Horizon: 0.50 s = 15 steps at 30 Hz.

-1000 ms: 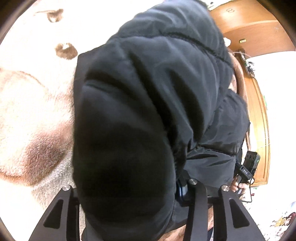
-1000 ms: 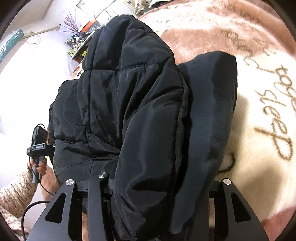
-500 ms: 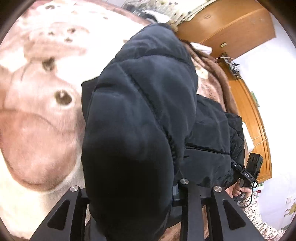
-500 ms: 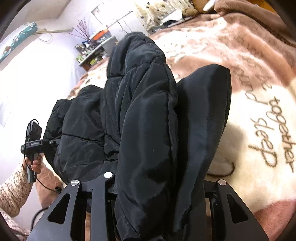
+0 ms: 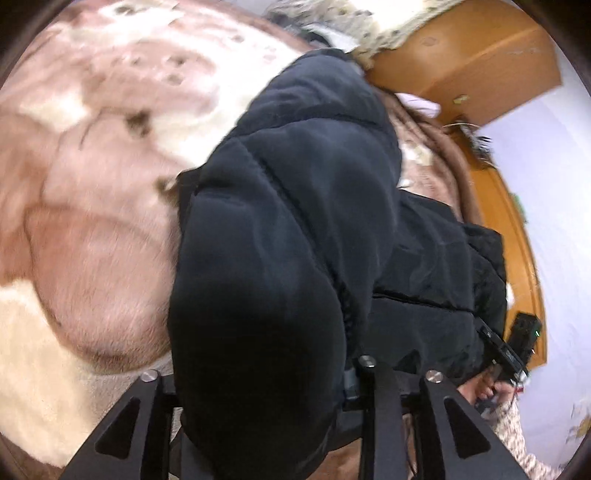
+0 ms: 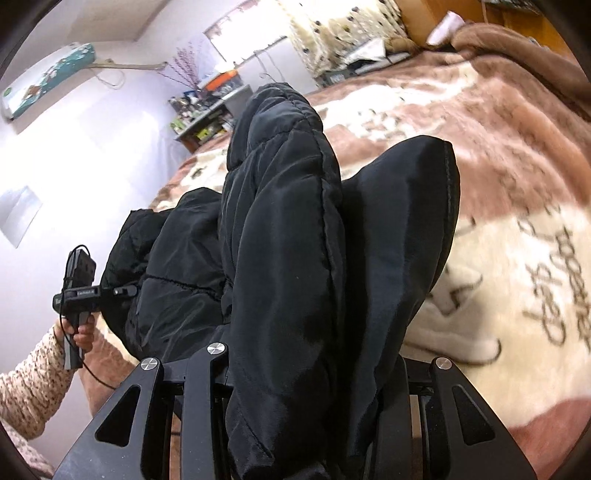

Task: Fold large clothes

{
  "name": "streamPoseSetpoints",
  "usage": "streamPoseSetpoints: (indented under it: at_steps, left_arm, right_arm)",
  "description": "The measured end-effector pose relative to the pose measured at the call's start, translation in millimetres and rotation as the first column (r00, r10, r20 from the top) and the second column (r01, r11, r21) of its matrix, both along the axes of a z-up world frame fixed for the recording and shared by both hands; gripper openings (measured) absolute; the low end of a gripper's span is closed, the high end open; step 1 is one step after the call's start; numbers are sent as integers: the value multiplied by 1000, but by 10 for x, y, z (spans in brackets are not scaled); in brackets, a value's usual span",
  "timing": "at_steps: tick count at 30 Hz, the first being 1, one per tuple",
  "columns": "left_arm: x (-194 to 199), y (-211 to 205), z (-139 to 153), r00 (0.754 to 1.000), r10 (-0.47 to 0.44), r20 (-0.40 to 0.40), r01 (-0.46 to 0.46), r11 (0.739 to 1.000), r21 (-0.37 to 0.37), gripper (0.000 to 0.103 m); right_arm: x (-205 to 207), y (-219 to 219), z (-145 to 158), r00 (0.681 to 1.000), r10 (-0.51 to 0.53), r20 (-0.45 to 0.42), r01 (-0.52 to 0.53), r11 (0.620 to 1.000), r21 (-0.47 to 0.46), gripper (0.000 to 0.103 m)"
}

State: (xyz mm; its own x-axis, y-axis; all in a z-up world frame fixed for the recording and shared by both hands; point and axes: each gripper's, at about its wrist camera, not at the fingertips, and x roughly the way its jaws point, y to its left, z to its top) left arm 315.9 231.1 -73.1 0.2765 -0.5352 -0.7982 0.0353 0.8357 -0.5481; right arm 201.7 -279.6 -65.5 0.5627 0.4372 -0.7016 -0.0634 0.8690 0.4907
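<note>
Jacket (image 5: 303, 221) black all over, quilted stitch lines, slight sheen in right wrist view (image 6: 288, 258). Blanket (image 5: 92, 221) plush pink-brown and cream patches with dark brown spots; in right wrist view (image 6: 517, 184) same pink-brown and cream, brown cursive lettering on the cream part. Left gripper (image 5: 258, 424) black with silver screws; right gripper (image 6: 299, 424) likewise. Sleeve (image 6: 29, 387) beige with brown speckle print. Wardrobe (image 5: 480, 62) orange-brown wood. Wall (image 6: 92, 147) pale lilac. Air conditioner (image 6: 48, 85) white with teal print. Curtain (image 6: 332, 33) cream with dark dots.
</note>
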Motion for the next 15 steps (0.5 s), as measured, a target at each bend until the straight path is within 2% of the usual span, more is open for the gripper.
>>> streamPoseSetpoints:
  at_steps: [1,3,5,9,10,12,15]
  left_arm:
    - [18,-16,-81,1000,3,-21,-3,999,32,48]
    - [73,-16,-259,997,6,-78,-4,1000,29,71]
    - [112,15,-405,992,-3,-125,5,1000,21,77]
    - [211,-23,-593,985,-60,-162,72,995,70,103]
    - [248,-46,-672,979,-81,-187,95,993,67,103]
    - [307,-57,-877,964,-84,-252,82,996,-19,103]
    - [348,-129,-968,961,-100,-257,92,995,-41,103]
  right_arm:
    - [-22,-36,-95,1000,-9,-23,9,1000,-6,38]
    - [18,-83,-142,998,-22,-59,22,1000,-6,39]
    - [37,-130,-224,995,-23,-93,21,1000,-20,41]
    - [79,-171,-289,993,-20,-115,18,1000,-13,43]
    - [96,-178,-310,993,-16,-118,14,1000,-18,44]
    - [109,-188,-322,992,-16,-123,14,1000,-14,45]
    - [117,-218,-369,991,-22,-132,22,1000,1,45]
